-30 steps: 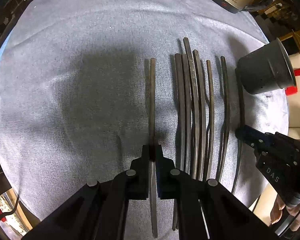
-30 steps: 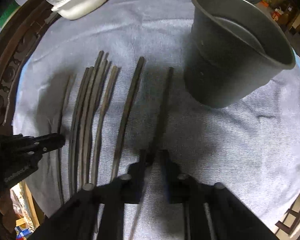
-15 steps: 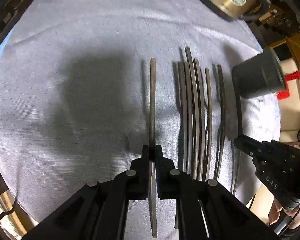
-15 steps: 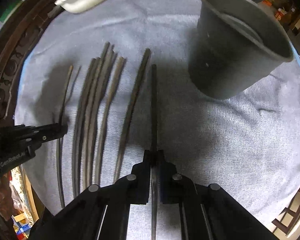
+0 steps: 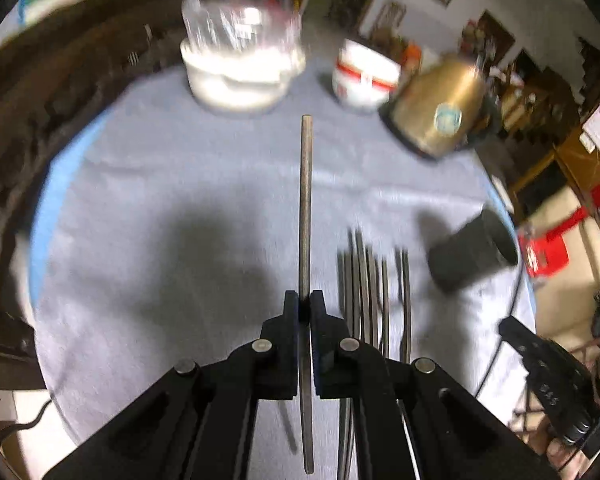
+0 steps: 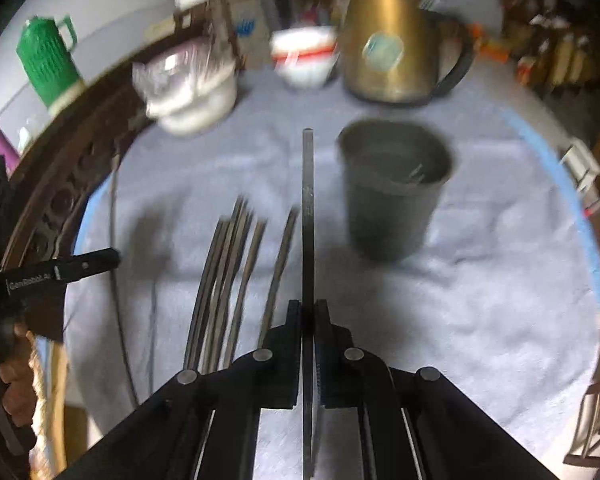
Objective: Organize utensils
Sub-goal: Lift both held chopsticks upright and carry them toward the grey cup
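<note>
My left gripper [image 5: 305, 304] is shut on a dark chopstick [image 5: 305, 208] and holds it lifted above the grey cloth, pointing forward. My right gripper [image 6: 308, 312] is shut on another dark chopstick [image 6: 308, 216], also lifted, its tip left of the dark cup [image 6: 396, 192]. Several more dark chopsticks [image 6: 232, 276] lie side by side on the cloth left of the right gripper; they also show in the left wrist view [image 5: 374, 292], with the cup [image 5: 470, 254] to their right. Both views are motion-blurred.
At the back of the round table stand a white container with a plastic bag [image 5: 240, 64], a white bowl with a red band [image 5: 364, 76] and a gold kettle [image 6: 392, 44]. A green jug [image 6: 48, 60] stands beyond the carved wooden rim [image 6: 56, 184].
Both grippers have risen and tilted up, each carrying its chopstick off the cloth. The right gripper closed on its chopstick about a second ago. The far objects have come into view.
</note>
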Demonstrator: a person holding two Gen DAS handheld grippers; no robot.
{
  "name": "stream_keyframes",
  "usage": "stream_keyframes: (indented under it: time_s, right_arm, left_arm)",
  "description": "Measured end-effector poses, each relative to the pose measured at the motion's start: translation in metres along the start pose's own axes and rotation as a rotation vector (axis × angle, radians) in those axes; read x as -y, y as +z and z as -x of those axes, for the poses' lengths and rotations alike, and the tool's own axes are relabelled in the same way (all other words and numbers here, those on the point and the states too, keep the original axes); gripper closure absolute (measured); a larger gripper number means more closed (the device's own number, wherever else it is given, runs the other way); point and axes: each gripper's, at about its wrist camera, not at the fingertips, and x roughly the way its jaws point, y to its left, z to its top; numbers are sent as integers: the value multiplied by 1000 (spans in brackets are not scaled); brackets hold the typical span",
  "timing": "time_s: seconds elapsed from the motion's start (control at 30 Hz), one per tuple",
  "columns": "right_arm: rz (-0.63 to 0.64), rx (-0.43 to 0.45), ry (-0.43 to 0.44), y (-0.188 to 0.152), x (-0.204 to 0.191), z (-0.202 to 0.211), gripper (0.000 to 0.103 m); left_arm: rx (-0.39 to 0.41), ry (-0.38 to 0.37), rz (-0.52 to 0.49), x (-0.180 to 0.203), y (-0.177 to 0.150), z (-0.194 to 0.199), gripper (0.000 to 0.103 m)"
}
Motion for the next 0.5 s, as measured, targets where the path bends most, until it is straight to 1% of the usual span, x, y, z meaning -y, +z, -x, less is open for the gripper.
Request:
stream_keyframes:
  time_s: [0.03, 0.07, 0.13, 0.17, 0.2, 0.27, 0.3, 0.33, 0.4, 0.5]
  right_arm:
    - [-21, 65, -15, -1, 5, 9, 96]
    - [-35, 95, -24, 2, 9, 11, 96]
    - [-62, 186, -54, 1, 19, 24, 96]
    - [-69, 239, -82, 3, 23, 31, 96]
    - [-76, 273, -92, 3, 24, 34, 96]
    - [-81, 340, -123, 1, 26, 39, 96]
    - [-78, 367, -139, 0, 26, 41, 96]
    - [-76, 381, -149, 1, 24, 42, 96]
    - [-61, 404, -164, -6, 22, 44, 96]
    - [-23, 416, -183, -16, 16, 47, 96]
  left_arm:
    - [42, 18, -1, 1, 1, 5, 98]
    - [89, 33, 1, 2, 0, 10, 98]
    - [175, 48, -6, 3, -1, 19, 98]
    - [218, 65, -17, 6, -4, 20, 98]
    - [263, 87, -29, 9, -7, 23, 98]
    - [316, 117, -44, 14, -12, 21, 98]
    - [341, 137, -56, 16, -16, 21, 98]
    - [355, 150, -66, 17, -19, 22, 98]
    - [382, 179, -93, 21, -25, 21, 98]
    - [400, 191, -107, 20, -32, 25, 98]
